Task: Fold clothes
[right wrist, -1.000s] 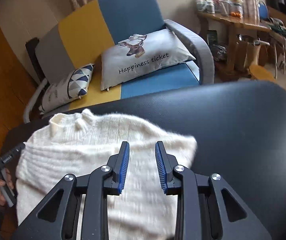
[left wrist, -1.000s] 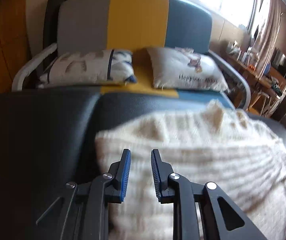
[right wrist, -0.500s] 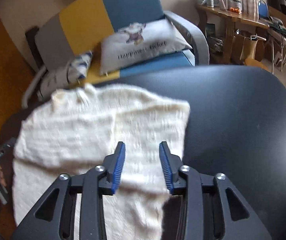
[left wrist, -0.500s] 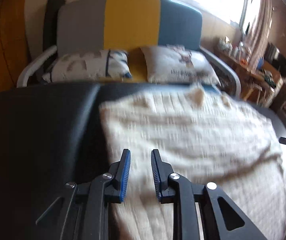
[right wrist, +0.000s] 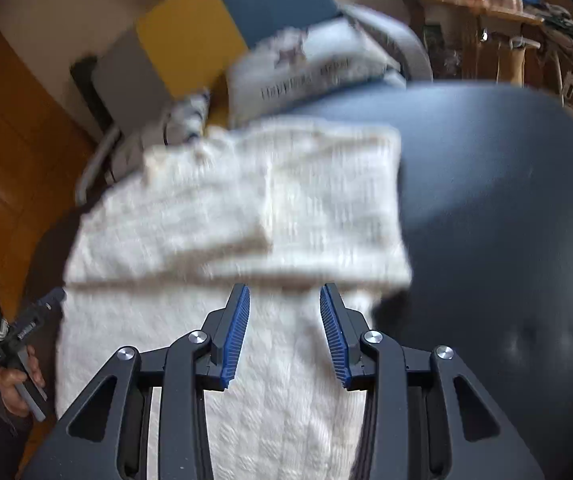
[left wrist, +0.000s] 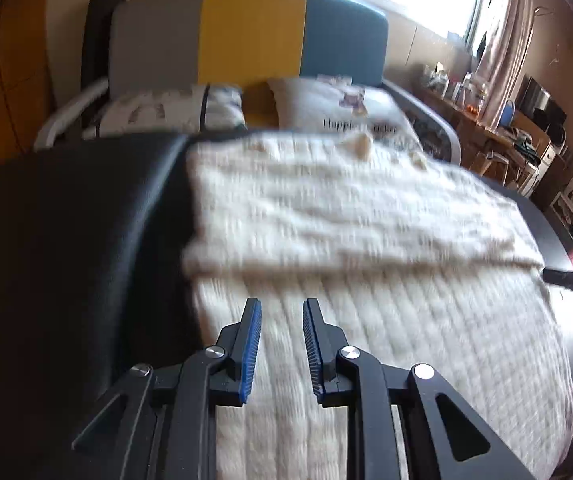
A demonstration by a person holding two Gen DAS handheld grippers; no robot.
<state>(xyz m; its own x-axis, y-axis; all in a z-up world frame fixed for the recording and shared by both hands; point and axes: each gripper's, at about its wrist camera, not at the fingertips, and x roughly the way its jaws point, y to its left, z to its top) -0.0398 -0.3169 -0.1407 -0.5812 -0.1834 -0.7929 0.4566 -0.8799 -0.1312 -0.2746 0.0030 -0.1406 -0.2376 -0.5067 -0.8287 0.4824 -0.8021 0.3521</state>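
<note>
A cream knitted sweater (left wrist: 366,280) lies flat on a dark, leather-like padded surface (left wrist: 66,240), and its long axis runs from the camera side away toward the sofa (left wrist: 246,40) behind. The collar end points at the sofa, where small tufts of knit stick up at the far edge; the other end runs down under both grippers and out of the bottom of each picture. Across the middle a folded layer lies over the body of the garment, its lower edge forming a crosswise ridge with a shadow beneath it; the blur makes it hard to say whether this layer is a sleeve or the upper body doubled over. The left gripper (left wrist: 281,346) hangs over the near part of the sweater close to its left edge, its blue-padded fingers (left wrist: 251,344) apart with a narrow gap and nothing between them. The right gripper (right wrist: 284,332) hangs over the same near part by the right edge, just short of the fold ridge, fingers spread wider and likewise empty. In the right wrist view the left gripper appears at the far left, gripped by a hand (right wrist: 16,386). Two pillows (left wrist: 338,108) rest on the sofa seat beyond the far end of the sweater.
</note>
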